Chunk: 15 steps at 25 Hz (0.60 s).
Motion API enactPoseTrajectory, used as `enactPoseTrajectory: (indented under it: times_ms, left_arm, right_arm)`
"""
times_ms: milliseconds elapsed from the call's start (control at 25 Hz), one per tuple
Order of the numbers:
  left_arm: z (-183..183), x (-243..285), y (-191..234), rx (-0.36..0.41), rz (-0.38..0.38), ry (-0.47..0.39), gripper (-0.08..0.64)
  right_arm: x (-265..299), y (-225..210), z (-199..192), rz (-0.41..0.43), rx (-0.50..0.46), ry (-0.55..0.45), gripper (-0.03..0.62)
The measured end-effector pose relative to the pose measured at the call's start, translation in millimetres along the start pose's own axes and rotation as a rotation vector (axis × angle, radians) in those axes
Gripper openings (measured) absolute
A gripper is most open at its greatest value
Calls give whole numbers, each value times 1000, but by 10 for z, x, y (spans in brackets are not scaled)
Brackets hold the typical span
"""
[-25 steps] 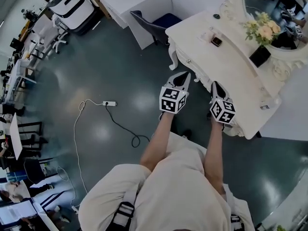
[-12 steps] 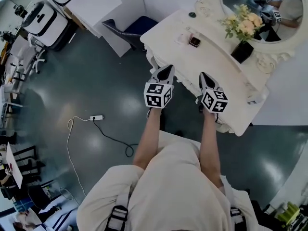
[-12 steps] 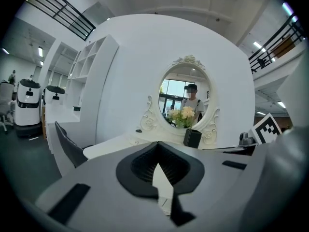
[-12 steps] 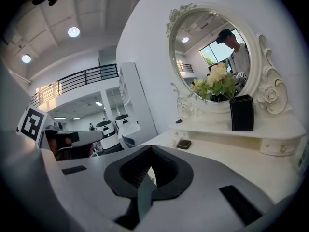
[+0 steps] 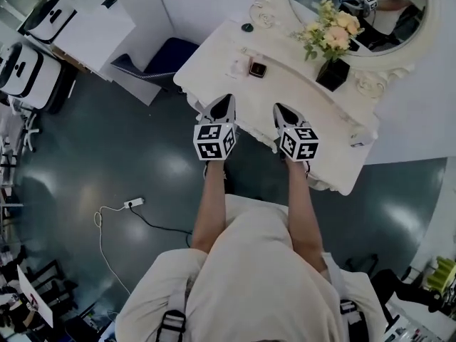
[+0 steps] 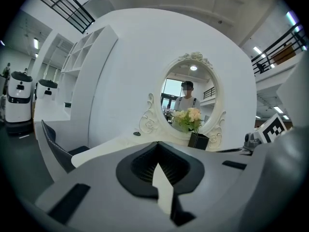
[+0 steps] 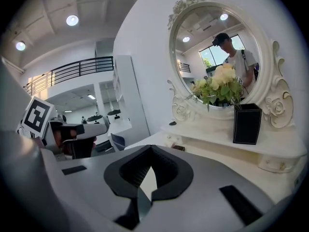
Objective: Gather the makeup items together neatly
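A white vanity table (image 5: 299, 112) holds a few small makeup items. A dark compact (image 5: 257, 69) lies beside a clear little piece (image 5: 237, 68), and a dark round item (image 5: 246, 28) sits near the mirror's base. Another small item (image 5: 358, 142) lies at the table's right end. My left gripper (image 5: 225, 102) hovers at the table's front edge with its jaws together and nothing between them. My right gripper (image 5: 279, 111) is over the front edge too, shut and empty. In the right gripper view the compact (image 7: 177, 148) lies ahead of the right gripper (image 7: 150, 146), well apart from it.
An oval mirror (image 5: 356, 13) stands at the back of the table with flowers in a black vase (image 5: 332, 73) before it. A blue chair (image 5: 167, 55) stands left of the table. White machines (image 5: 28, 48) are at the far left. A power strip with cable (image 5: 132, 204) lies on the floor.
The person has walked up to the vanity. Both grippers went forward from over the floor to the table's front edge, jaws unchanged.
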<state>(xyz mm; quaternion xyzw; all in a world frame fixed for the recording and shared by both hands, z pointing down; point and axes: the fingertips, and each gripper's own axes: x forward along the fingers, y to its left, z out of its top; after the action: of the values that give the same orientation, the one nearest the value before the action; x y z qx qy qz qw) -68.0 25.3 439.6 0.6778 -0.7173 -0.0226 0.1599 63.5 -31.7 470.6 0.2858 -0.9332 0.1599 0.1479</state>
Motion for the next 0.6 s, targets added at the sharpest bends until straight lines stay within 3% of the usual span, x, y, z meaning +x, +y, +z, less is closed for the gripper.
enactPoseTrajectory:
  times_ms: [360, 600]
  left_arm:
    - [-77, 369, 471, 43, -46, 54, 14]
    - [-55, 531, 839, 55, -94, 87, 14]
  right_arm:
    - [408, -11, -54, -83, 9, 33, 38]
    - [771, 20, -130, -163, 64, 35, 38]
